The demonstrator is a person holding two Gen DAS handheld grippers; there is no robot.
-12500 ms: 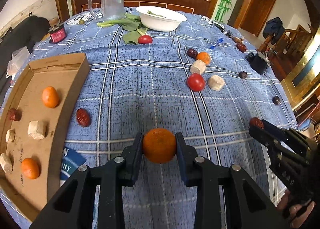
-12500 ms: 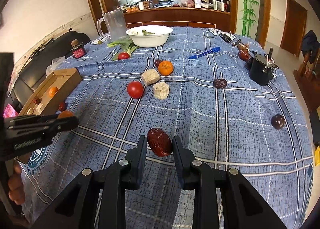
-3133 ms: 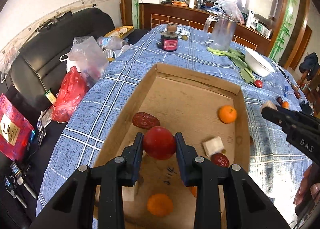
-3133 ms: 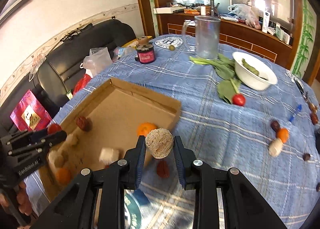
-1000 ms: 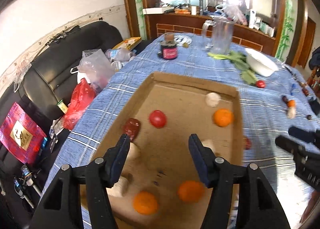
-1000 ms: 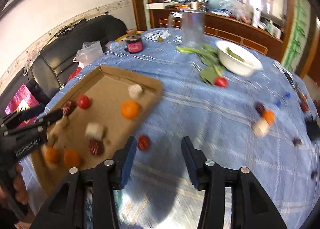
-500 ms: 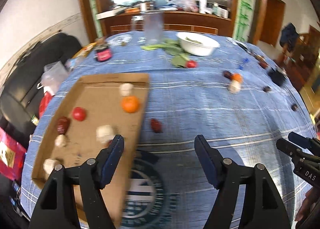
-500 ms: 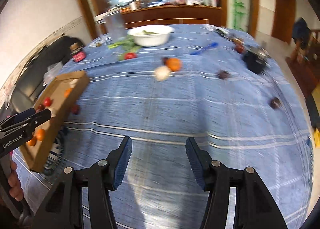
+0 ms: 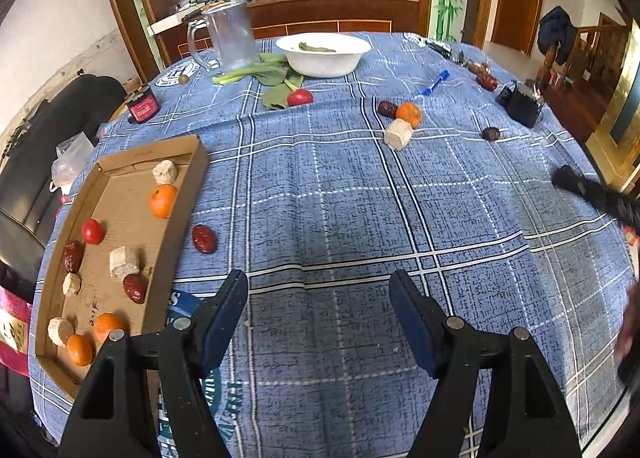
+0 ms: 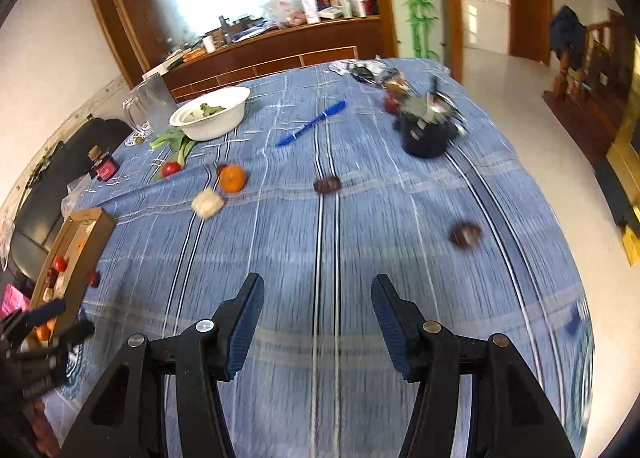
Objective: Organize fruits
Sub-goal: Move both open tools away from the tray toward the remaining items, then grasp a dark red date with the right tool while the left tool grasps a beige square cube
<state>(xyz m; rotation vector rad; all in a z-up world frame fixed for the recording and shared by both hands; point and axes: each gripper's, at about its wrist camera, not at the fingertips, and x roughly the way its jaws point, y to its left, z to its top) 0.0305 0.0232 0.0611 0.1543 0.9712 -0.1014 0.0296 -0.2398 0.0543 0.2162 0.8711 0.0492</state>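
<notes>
A cardboard tray point(image 9: 176, 218) at the table's left holds several oranges, dates, pale chunks and a tomato point(image 9: 93, 231). A red date point(image 9: 204, 239) lies on the cloth just right of the tray. An orange point(image 9: 409, 114), a date point(image 9: 386, 108) and a pale chunk point(image 9: 398, 134) lie together farther back. A tomato point(image 9: 300, 97) lies by the greens. Dark dates point(image 10: 328, 184) point(image 10: 466, 235) lie on the right. My left gripper point(image 9: 319, 314) is open and empty above the cloth. My right gripper point(image 10: 318, 316) is open and empty; it also shows at the left wrist view's right edge point(image 9: 592, 194).
A white bowl point(image 9: 323, 55), a glass pitcher point(image 9: 230, 38) and leafy greens point(image 9: 264, 74) stand at the back. A blue pen point(image 10: 312, 123), a black pot point(image 10: 426, 134) and a small red jar point(image 9: 142, 105) are also on the table. A black sofa lies beyond the left edge.
Both grippers have swung right, away from the tray, toward the table's middle and right side. Both stay open and empty. The right wrist view is blurred by motion.
</notes>
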